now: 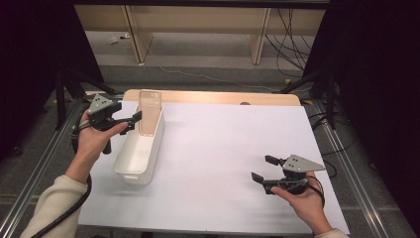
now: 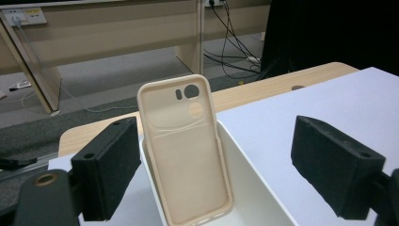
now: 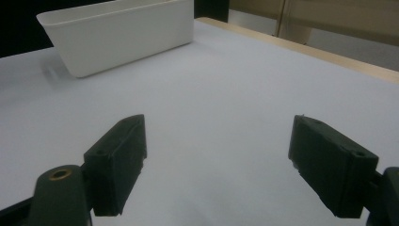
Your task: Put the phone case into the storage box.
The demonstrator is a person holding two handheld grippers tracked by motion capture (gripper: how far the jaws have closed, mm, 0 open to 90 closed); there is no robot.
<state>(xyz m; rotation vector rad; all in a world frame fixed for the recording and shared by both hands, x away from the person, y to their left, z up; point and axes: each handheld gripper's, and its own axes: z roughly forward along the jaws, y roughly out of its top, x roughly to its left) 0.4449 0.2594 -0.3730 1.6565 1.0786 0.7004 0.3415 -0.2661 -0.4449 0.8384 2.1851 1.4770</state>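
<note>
A beige phone case (image 1: 149, 111) stands upright in the far end of a long white bin (image 1: 155, 148), leaning on its end wall. In the left gripper view the case (image 2: 188, 160) shows its inner side and camera cut-outs, rising out of the bin (image 2: 249, 188). My left gripper (image 1: 132, 122) is just left of the case and points at it. Its jaws are open, and the pads (image 2: 108, 165) stand clear of the case. My right gripper (image 1: 262, 167) rests low over the white mat at the front right, open and empty (image 3: 219, 160). The bin (image 3: 122, 33) lies well beyond it.
A white mat (image 1: 223, 148) covers the table, and a strip of wood (image 1: 223, 97) shows along its far edge. Metal rails (image 1: 34, 168) run down both sides. Dark stand legs (image 1: 64, 87) and loose cables (image 1: 292, 49) are on the floor behind.
</note>
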